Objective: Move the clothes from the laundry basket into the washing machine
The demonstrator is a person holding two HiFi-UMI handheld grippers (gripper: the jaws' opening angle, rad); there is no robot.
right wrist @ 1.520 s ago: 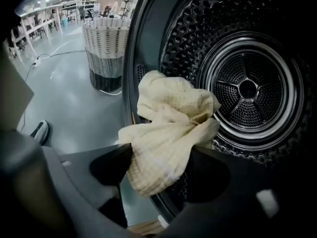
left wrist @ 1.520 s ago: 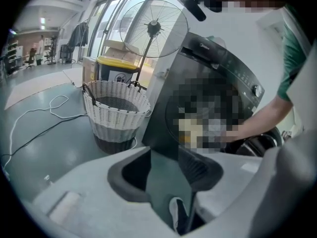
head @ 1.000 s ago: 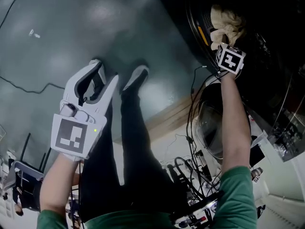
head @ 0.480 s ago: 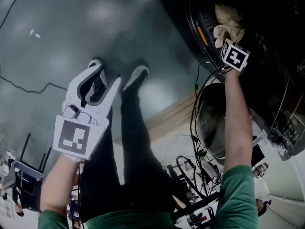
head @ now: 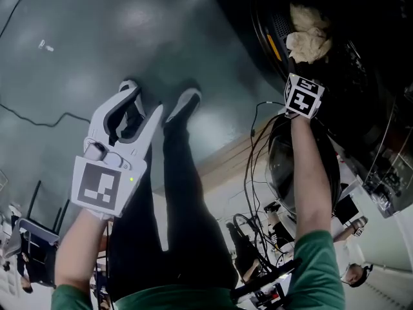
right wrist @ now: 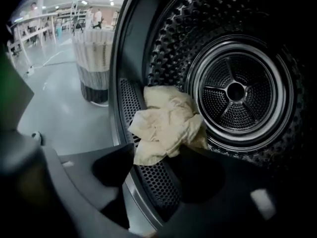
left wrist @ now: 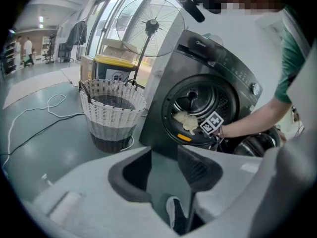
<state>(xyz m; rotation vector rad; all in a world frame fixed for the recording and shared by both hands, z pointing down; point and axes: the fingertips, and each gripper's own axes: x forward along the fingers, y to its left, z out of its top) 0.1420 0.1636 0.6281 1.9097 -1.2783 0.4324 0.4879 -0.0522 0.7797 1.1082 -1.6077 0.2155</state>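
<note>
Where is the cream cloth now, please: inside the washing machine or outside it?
Inside: the cream cloth lies crumpled at the drum's front edge, not pinched by the right gripper's opening jaws.

I see my left claw (head: 145, 102) held low in front, tilted downward with its jaws apart and empty, while my right arm (head: 310, 173) reaches out straight and my right claw (right wrist: 156, 155) angles steeply down, jaws opening with nothing clamped between them.
</note>
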